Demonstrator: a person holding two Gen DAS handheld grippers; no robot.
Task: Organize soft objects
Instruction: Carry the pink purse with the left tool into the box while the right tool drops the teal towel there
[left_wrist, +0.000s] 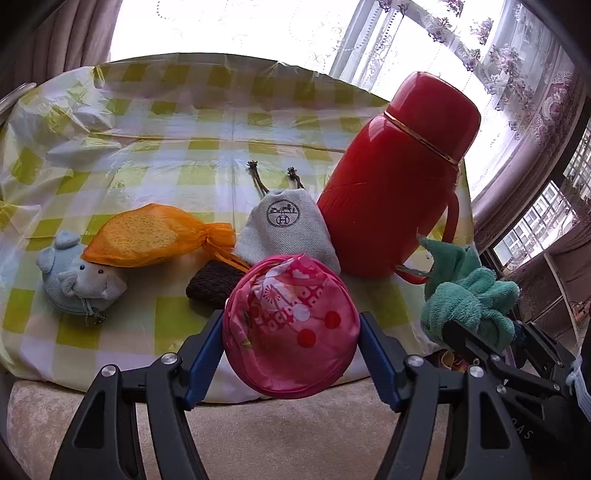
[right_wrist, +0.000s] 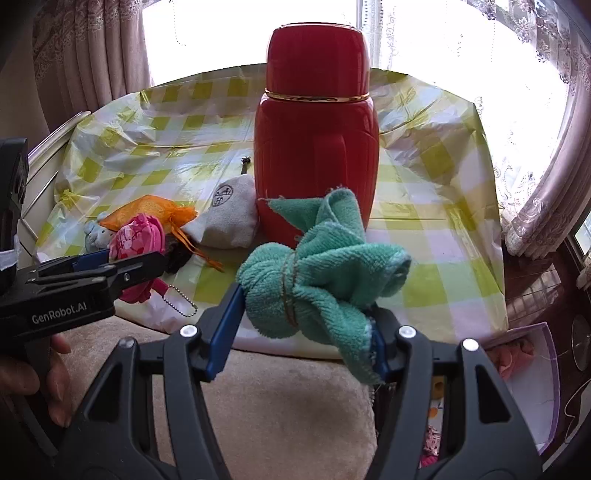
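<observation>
My left gripper (left_wrist: 291, 332) is shut on a round pink patterned pouch (left_wrist: 291, 328) and holds it at the table's near edge; the pouch also shows in the right wrist view (right_wrist: 138, 236). My right gripper (right_wrist: 306, 321) is shut on a tied green towel bundle (right_wrist: 317, 273), held over the near edge; the bundle also shows in the left wrist view (left_wrist: 469, 295). On the table lie an orange mesh bag (left_wrist: 147, 236), a grey drawstring pouch (left_wrist: 284, 229), a blue plush pig (left_wrist: 79, 280) and a dark knitted piece (left_wrist: 212, 284).
A tall red thermos (left_wrist: 399, 173) stands right of the soft items, just behind the towel (right_wrist: 317, 147). The checked yellow plastic tablecloth (left_wrist: 184, 129) covers the table. A beige cushion (right_wrist: 277, 406) lies below the grippers. A translucent bin (right_wrist: 532, 369) sits low right.
</observation>
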